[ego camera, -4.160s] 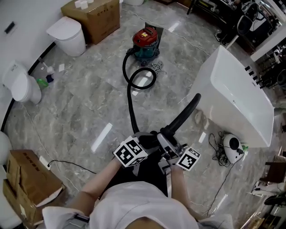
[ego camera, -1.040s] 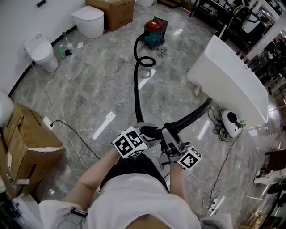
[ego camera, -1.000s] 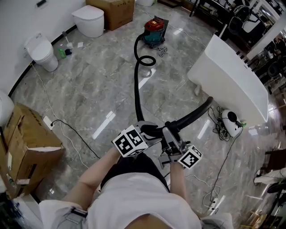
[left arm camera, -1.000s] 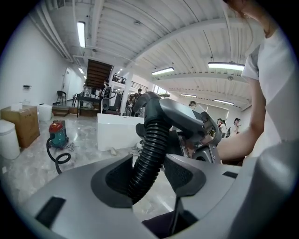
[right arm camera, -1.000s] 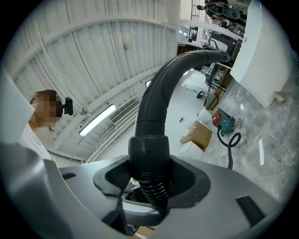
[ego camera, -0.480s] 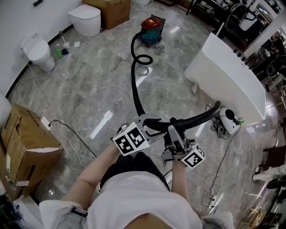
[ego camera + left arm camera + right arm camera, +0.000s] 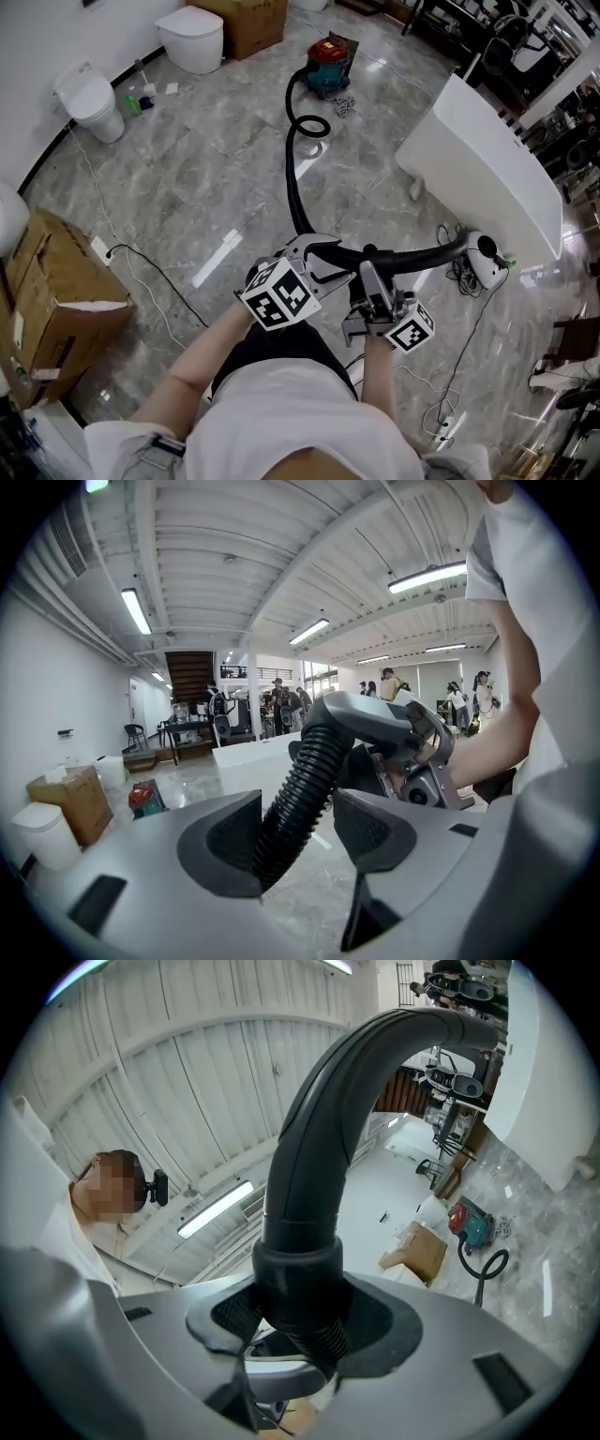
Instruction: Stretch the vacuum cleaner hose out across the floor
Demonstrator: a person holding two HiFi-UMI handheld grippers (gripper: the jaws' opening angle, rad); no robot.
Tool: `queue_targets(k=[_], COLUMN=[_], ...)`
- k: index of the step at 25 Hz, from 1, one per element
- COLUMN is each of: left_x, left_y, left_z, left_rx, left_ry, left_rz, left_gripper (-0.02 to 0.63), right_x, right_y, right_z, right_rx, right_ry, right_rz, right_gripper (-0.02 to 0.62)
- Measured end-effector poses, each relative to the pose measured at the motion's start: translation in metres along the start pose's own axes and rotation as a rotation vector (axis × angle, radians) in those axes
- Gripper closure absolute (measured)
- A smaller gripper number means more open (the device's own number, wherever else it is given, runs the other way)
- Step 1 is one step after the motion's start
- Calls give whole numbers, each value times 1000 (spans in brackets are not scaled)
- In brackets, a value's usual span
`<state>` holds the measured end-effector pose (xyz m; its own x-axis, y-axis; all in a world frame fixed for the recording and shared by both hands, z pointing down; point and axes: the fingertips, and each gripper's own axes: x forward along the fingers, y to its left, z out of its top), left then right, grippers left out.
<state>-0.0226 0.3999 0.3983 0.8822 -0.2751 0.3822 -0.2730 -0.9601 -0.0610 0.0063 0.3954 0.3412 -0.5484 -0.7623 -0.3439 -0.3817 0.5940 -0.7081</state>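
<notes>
Right gripper, jaws clamped on the hose end for pulling; left gripper, jaws just opening around the hose, likely guides.

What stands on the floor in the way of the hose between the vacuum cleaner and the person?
Nothing visible. The hose runs over the floor from the vacuum cleaner; only its own loop lies there. The bathtub and the box stand well aside.

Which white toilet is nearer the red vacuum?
The toilet right beside the cardboard box at the top; the other toilet stands farther left along the wall, away from the vacuum.
</notes>
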Motion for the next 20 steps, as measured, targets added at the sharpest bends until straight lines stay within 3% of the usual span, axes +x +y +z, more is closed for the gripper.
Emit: queue_targets(k=[3,7,16,18,20], left_x=[-10,-28,-54,-53,-47], left_y=[7,21,57,58,55], left_z=[3,7,-39,-44,-50], left_rx=[-89,-331,-1108,-1248,-1449], left_ry=[-43,-163,-440,-492,-560], left_rz=[11,-4,-37,-90,-186], left_gripper=[356,353,353,353,353], right_x=[3,0,9,10,10], right_y=[2,-2,4,4,4], right_z=[5,8,10,11,11], right_rx=[-31,-26,-27,-26,-18], right_ry=[-3,0,-10,-10,-9], right_rz=[-2,-7,26,23,21], right_gripper=[353,353,353,353,353])
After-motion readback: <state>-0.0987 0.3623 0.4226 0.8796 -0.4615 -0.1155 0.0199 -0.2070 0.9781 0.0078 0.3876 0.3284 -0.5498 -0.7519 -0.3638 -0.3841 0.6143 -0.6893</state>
